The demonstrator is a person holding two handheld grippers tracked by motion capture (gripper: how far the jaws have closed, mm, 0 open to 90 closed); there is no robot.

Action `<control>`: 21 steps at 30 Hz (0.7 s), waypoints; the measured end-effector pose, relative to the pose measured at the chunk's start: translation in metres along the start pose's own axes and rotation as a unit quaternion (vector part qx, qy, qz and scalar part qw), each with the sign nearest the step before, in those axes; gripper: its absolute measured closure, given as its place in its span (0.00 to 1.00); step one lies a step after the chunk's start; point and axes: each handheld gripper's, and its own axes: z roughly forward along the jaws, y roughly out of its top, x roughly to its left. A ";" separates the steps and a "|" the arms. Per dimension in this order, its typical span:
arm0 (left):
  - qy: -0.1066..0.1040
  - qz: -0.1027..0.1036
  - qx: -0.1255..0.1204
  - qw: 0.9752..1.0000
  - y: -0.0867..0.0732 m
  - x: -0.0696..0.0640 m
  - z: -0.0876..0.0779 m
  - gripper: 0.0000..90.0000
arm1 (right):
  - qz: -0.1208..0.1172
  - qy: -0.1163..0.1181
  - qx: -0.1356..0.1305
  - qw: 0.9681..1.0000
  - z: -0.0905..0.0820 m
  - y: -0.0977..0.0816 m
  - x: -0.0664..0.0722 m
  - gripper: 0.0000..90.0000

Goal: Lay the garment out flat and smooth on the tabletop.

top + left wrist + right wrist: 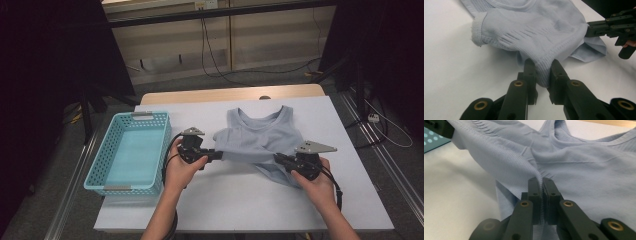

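A: The room was dim and cable-strewn; the white table point(240, 200) carried a blue basket point(127, 152) at its left and a pale blue top point(262, 137) near the middle, neck toward the far edge.

B: And the tongs?

A: Both were clamped on the top's lower hem. The left gripper point(541, 68) pinched a thick bunch of ribbed edge; the right gripper point(542, 185) was clenched tight on a thin fold.

B: So a fold was in hand, I'd judge. How should it have gone?

A: Both corners should have risen together, with the hem kept taut between them, then travelled toward the neck. Uneven lifting would probably have skewed the fold.

B: Any risk?

A: The left's bulky bite looked likelier to slip.
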 end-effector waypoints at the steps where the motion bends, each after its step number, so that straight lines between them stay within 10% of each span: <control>1: 0.001 0.001 -0.001 1.000 0.000 0.000 0.001 0.87 | 0.004 0.000 -0.002 1.000 -0.001 0.000 -0.001 0.96; 21: 0.016 0.024 0.009 1.000 -0.006 0.003 0.011 0.64 | 0.029 -0.006 -0.006 1.000 -0.001 -0.003 -0.010 0.95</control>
